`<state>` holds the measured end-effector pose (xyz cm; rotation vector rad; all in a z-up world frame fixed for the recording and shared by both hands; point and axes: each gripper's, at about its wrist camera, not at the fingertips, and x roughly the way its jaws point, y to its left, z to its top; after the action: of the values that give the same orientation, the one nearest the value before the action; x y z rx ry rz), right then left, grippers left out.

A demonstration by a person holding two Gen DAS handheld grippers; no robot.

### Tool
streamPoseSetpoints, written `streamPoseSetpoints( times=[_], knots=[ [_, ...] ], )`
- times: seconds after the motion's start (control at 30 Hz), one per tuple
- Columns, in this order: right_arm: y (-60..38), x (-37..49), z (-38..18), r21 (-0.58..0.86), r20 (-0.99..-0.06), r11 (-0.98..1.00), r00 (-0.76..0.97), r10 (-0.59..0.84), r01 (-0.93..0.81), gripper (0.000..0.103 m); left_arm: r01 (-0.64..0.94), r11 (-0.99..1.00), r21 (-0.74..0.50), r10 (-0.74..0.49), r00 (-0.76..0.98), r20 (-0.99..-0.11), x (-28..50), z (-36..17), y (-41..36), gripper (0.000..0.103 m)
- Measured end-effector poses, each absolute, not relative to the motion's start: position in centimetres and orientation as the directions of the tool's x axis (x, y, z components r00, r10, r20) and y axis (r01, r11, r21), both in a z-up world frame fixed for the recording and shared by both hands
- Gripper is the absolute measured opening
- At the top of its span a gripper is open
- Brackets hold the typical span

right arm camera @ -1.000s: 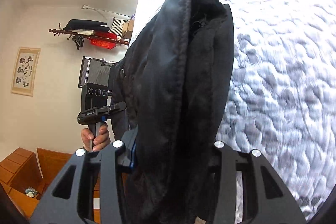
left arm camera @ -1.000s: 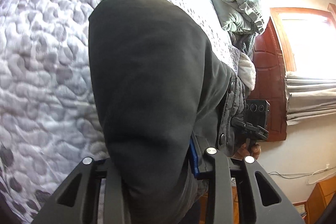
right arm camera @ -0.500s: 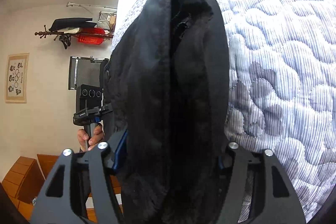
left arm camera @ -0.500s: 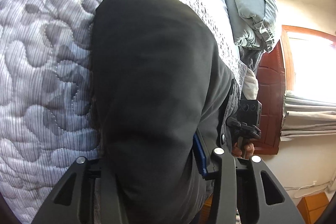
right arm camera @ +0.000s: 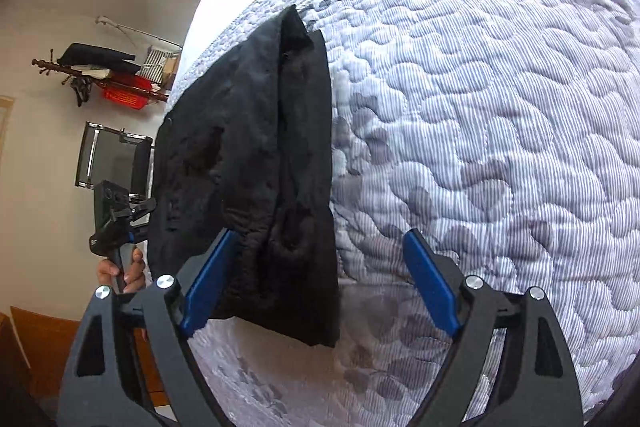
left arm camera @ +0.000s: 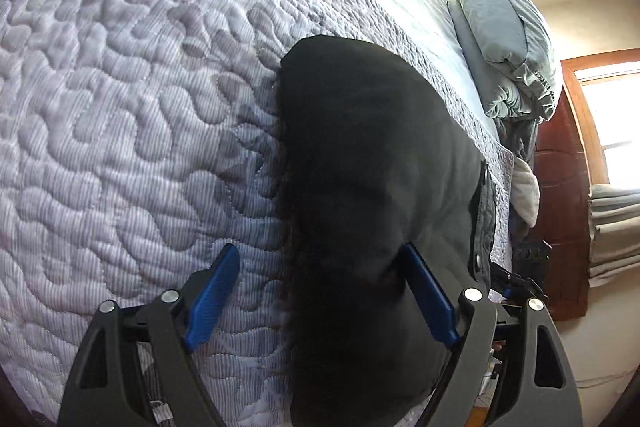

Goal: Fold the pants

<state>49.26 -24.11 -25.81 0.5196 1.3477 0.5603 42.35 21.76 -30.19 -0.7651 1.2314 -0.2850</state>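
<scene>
The black pants [left arm camera: 372, 187] lie folded in a stack on the quilted bed cover [left arm camera: 120, 107]. My left gripper [left arm camera: 324, 291] is open, its blue pads spread apart, with the near end of the pants between them. In the right wrist view the pants [right arm camera: 256, 163] lie on the bed cover [right arm camera: 480, 107]. My right gripper [right arm camera: 320, 283] is open at the stack's near end; its left pad [right arm camera: 208, 287] is beside the cloth and its right pad stands clear over the cover. The left gripper [right arm camera: 116, 223] shows there at the far left, held in a hand.
A grey pillow [left arm camera: 504, 39] lies at the head of the bed, with a dark wooden headboard [left arm camera: 564, 211] and a bright window beyond. In the right wrist view a wall rack [right arm camera: 104, 79] with clothes and a chair [right arm camera: 108, 159] stand beyond the bed edge.
Both grippers have opened and let go of the pants, which now rest on the bed. Both have drawn back a little from the cloth.
</scene>
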Motion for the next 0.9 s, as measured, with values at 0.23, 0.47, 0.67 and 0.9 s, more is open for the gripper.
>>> streamPoseSetpoints(
  times=[0.23, 0.47, 0.67, 0.9],
  knots=[
    [-24.9, 47.9, -25.5, 0.647, -0.747, 0.76, 0.154, 0.647, -0.054, 0.086, -0.178, 0.724, -0.666, -0.567, 0.394, -0.723, 41.4, -28.9, 21.9, 0.084],
    [-25.2, 43.2, -21.3, 0.551, -0.807, 0.835, 0.254, 0.534, -0.004, 0.092, -0.145, 0.885, -0.442, -0.32, 0.499, -0.805, 35.9, -23.3, 20.8, 0.099],
    [-24.2, 34.8, -16.5, 0.338, -0.868, 0.94, 0.4, 0.295, 0.039, 0.093, -0.205, 0.954, -0.217, -0.054, 0.596, -0.801, 28.1, -17.6, 19.1, 0.099],
    [-21.0, 22.0, -6.4, 0.175, -0.752, 0.984, 0.647, 0.124, 0.015, 0.1, -0.258, 0.966, -0.022, 0.164, 0.674, -0.721, 17.6, -9.4, 15.5, 0.099]
  ],
)
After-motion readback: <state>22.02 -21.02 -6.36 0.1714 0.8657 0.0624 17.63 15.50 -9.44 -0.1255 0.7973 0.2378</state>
